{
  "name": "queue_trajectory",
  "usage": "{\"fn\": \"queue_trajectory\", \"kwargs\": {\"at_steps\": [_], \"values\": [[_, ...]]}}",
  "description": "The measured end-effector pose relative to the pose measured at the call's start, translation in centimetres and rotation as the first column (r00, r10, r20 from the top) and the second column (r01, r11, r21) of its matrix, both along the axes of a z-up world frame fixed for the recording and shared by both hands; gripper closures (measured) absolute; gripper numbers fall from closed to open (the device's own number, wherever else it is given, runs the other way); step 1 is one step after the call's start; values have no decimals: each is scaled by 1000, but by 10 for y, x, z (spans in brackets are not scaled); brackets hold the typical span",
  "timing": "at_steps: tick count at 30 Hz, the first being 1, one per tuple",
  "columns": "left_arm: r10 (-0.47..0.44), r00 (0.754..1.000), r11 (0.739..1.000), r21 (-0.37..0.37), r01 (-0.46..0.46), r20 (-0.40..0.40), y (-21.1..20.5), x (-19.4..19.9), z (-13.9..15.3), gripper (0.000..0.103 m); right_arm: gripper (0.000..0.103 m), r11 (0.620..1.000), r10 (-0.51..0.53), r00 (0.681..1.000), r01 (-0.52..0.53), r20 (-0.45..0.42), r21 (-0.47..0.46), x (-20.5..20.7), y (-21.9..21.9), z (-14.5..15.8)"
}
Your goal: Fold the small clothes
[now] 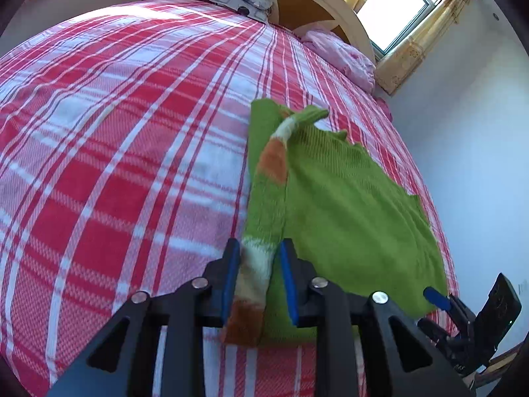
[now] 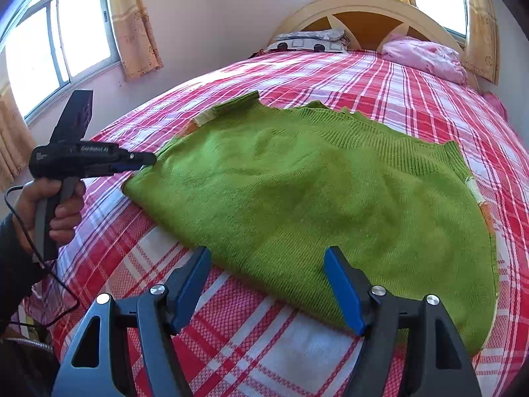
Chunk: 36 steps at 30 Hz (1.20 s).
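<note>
A small green knit sweater (image 2: 297, 192) lies flat on the red plaid bed; it also shows in the left wrist view (image 1: 347, 205). Its left sleeve (image 1: 264, 198), green with orange and white bands, is folded along the body's left edge. My left gripper (image 1: 256, 251) is shut on that sleeve's striped cuff end, and it shows from the side in the right wrist view (image 2: 145, 160) at the sweater's left edge. My right gripper (image 2: 267, 284) is open and empty, just above the sweater's near hem. The right gripper also shows in the left wrist view (image 1: 439, 297), at the sweater's right corner.
The red and white plaid bedspread (image 1: 115, 149) covers the whole bed. A patterned pillow (image 2: 307, 41) and a pink bundle (image 2: 426, 54) lie at the headboard (image 2: 363, 10). Walls and curtained windows (image 2: 49, 49) surround the bed.
</note>
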<state>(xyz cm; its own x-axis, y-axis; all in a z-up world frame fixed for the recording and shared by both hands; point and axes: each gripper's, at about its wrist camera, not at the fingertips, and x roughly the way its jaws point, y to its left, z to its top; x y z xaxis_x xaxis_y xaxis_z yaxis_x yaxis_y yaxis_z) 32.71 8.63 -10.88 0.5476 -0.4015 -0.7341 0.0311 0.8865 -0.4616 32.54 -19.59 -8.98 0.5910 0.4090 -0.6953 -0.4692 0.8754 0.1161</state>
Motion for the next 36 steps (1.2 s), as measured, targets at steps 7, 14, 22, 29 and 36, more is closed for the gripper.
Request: {"fn": "queue_trajectory", "kwargs": {"at_steps": [7, 14, 22, 29, 36], "values": [[-15, 998, 998, 62, 11, 54, -13, -25, -2, 86, 31, 1000, 10, 1000, -10, 7, 5, -8, 3, 3], [28, 990, 997, 71, -38, 139, -4, -58, 8, 98, 31, 1000, -6, 1000, 6, 1, 6, -13, -5, -1], [43, 993, 996, 74, -51, 106, -1, -61, -4, 88, 31, 1000, 2, 1000, -2, 6, 8, -11, -5, 3], [88, 975, 974, 189, -127, 202, 10, -44, 34, 52, 31, 999, -5, 1000, 4, 13, 33, 1, -17, 14], [-77, 970, 950, 312, 1, 230, -46, 31, 54, 35, 31, 967, -80, 992, 102, -102, 235, 77, -61, 28]]}}
